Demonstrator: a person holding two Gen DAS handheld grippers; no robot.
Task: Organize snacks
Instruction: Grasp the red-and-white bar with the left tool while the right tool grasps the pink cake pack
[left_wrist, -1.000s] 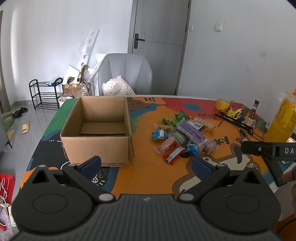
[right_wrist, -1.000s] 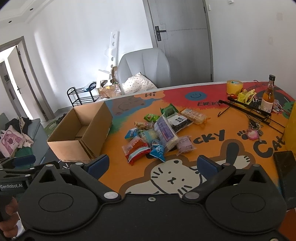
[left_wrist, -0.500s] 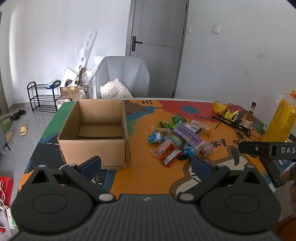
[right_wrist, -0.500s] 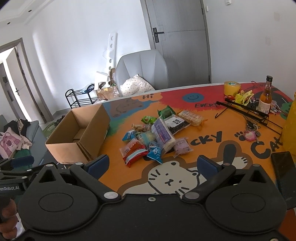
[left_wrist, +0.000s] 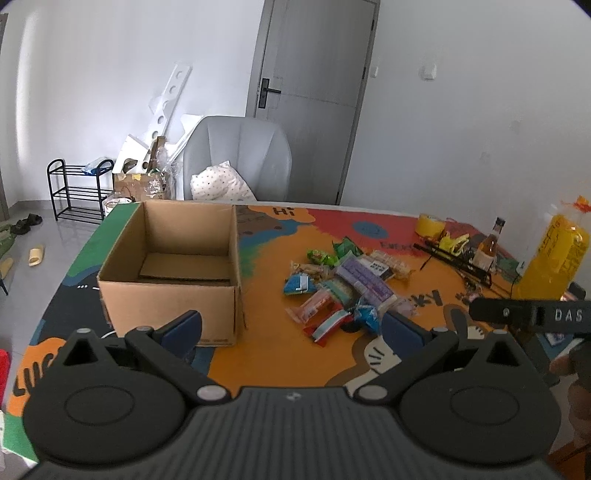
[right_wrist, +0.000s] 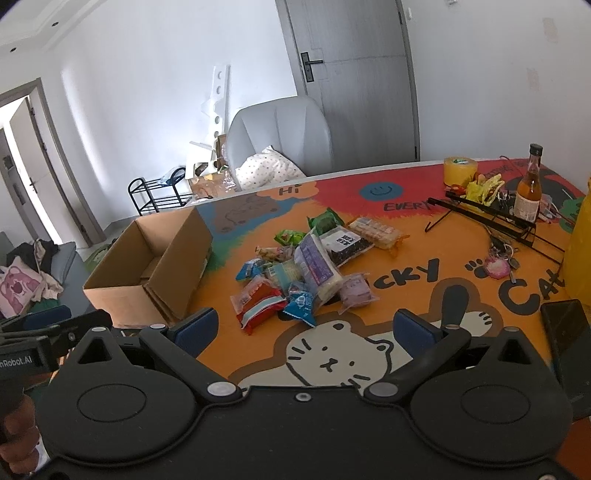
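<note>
A heap of bright, crinkled snack packets (right_wrist: 308, 264) is seen mid-tabletop (right_wrist: 406, 295), right of an open cardboard box (left_wrist: 173, 273). Both the left tool (left_wrist: 291, 326) and right tool (right_wrist: 304, 326) are held spread, empty.

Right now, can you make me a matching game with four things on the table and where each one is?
Things:
1. cardboard box
2. snack pile
3. yellow tape roll
4. glass bottle

Places:
A. middle of the table
B. far edge, near the wall
C. left side, open and empty
D. standing beside the black wire rack

Pairs: 1-C, 2-A, 3-B, 4-D
</note>
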